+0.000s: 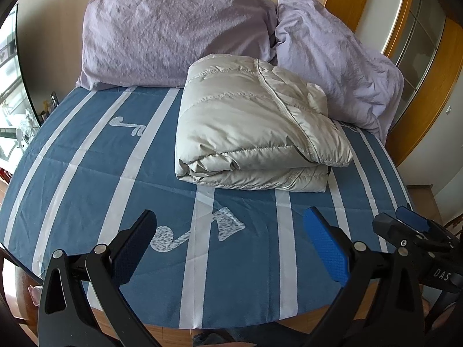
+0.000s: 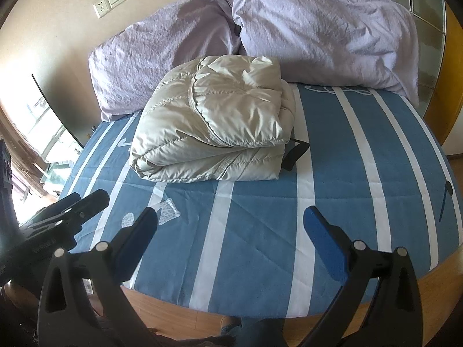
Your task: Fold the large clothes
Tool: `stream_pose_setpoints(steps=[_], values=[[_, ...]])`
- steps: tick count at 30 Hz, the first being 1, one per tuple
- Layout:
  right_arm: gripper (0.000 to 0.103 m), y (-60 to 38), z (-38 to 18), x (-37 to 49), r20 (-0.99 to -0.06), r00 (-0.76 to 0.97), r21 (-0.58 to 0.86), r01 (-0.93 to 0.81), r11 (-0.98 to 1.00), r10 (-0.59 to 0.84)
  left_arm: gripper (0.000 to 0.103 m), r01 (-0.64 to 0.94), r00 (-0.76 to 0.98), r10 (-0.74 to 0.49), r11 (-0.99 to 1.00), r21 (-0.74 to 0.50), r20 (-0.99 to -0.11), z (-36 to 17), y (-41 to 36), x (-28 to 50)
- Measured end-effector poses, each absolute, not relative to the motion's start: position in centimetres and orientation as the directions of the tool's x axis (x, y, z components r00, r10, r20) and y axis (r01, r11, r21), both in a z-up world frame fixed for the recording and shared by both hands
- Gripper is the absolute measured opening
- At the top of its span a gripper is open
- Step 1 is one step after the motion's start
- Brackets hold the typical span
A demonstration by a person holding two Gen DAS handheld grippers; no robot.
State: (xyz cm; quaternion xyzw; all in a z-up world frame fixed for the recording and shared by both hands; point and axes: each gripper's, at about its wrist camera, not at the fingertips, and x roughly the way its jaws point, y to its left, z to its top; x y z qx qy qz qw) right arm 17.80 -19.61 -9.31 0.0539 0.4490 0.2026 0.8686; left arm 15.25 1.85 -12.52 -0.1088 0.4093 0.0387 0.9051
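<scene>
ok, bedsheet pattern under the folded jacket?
Blue with white stripes and white note-like motifs, on the bedsheet; clearest in the left wrist view.

Folded beige puffer jacket [image 1: 254,133] lies on bed.

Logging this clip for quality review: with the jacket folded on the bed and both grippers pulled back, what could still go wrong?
1. The puffy jacket looks springy, and its top layer bulges, so the fold may loosen.
2. A black strap sticks out at its side and could snag the fingers if regrasped.
3. Both the left gripper and right gripper are open and hold nothing, so nothing restrains the bundle.
</scene>
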Motion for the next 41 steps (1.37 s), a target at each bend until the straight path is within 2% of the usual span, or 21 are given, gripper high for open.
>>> stream_pose_setpoints(steps=[41], values=[[0.101,-19.62,-9.60,17.76,-0.758,0.503,0.285,-0.316,0.905,0.415,0.102,-0.158,0.662,-0.018,0.974,-0.162,-0.750,-12.57,1.26,15.06]])
